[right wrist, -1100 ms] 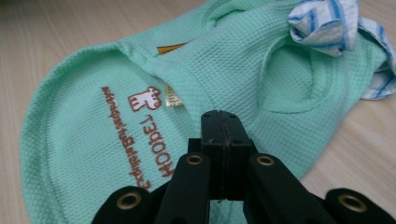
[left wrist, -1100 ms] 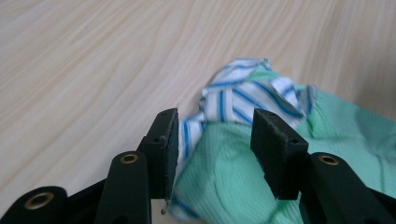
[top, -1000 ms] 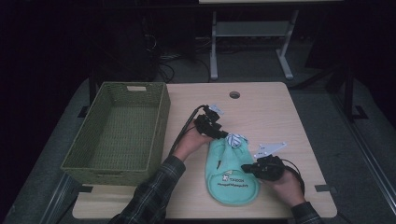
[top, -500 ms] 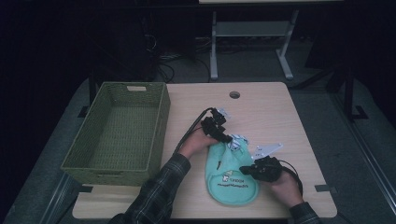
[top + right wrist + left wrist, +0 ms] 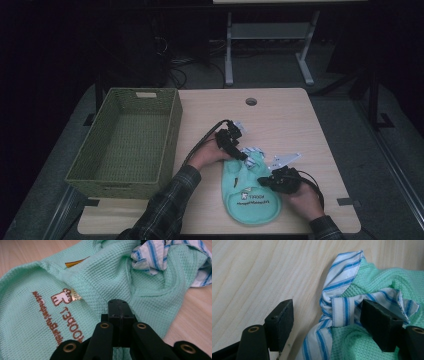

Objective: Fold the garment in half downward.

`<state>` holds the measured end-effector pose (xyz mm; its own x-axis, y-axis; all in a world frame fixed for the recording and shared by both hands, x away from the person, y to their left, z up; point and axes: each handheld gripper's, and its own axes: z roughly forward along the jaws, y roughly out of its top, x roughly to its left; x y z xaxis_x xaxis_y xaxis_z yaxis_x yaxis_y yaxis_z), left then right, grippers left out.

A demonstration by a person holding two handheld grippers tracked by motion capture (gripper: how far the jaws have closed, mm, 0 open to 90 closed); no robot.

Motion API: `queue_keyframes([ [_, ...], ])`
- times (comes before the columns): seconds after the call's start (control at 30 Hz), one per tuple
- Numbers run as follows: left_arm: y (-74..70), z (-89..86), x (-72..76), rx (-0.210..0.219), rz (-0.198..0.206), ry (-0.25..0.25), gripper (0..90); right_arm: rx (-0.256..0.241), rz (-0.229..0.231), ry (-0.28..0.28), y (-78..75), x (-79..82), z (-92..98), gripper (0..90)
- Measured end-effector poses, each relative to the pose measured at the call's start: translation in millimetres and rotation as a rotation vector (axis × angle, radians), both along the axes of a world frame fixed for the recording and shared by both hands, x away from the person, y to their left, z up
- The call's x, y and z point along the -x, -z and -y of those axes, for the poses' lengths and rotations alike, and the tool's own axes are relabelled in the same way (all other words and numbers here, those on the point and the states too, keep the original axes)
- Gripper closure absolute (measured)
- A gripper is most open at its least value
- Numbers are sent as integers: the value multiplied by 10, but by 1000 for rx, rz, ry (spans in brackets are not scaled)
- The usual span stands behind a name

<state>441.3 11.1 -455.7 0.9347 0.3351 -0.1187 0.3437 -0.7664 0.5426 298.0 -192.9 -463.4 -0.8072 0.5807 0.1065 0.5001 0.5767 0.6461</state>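
- The mint-green garment (image 5: 252,192) lies flat near the front edge of the table (image 5: 300,120), at about five o'clock from the wicker basket (image 5: 127,140). Its blue-striped tie (image 5: 342,310) is knotted at the far end.
- The right gripper (image 5: 264,182) rests low on the cloth, jaws pressed together. Whether they pinch any fabric I cannot tell, but it looks set to pin the garment down.
- The left gripper (image 5: 242,154) reaches in from ten o'clock with its jaws standing apart on either side of the knot, likely to work it loose.
- Both forearms come in from six o'clock, wrists bent inward toward each other.
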Motion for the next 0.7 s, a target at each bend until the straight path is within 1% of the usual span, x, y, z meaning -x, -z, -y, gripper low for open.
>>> queue_keyframes([
  [0.07, -9, -4, 8, 0, 1, 11, 352, 1, 1, -1, -1, 1, 1, 898],
  [0.1, -18, -9, 11, -3, -1, 30, 408, 1, 1, -1, -2, 1, 1, 898],
  [0.17, -26, -13, 23, 1, -17, 42, 515, -2, 3, -1, -3, 1, 3, 898],
  [0.27, -28, -26, 19, 0, -20, 44, 588, -5, 8, -3, -12, 0, 14, 898],
  [0.37, -33, -35, 15, -4, -23, 45, 669, -21, 10, 7, -50, 15, 31, 898],
  [0.43, -40, -32, 23, -8, -31, 39, 705, -38, 22, 7, -81, 24, 51, 898],
  [0.5, -55, -26, 39, -19, -21, 35, 729, -48, 26, 12, -113, 44, 66, 898],
  [0.53, -63, -29, 44, -25, -4, 23, 737, -52, 28, 13, -126, 53, 71, 898],
  [0.6, -71, -46, 42, -23, 11, -3, 748, -62, 28, 14, -144, 68, 75, 898],
  [0.67, -86, -85, 26, -24, 10, -32, 753, -66, 28, 8, -151, 76, 70, 897],
  [0.7, -98, -108, 14, -30, 19, -43, 755, -68, 23, 7, -153, 82, 61, 898],
])
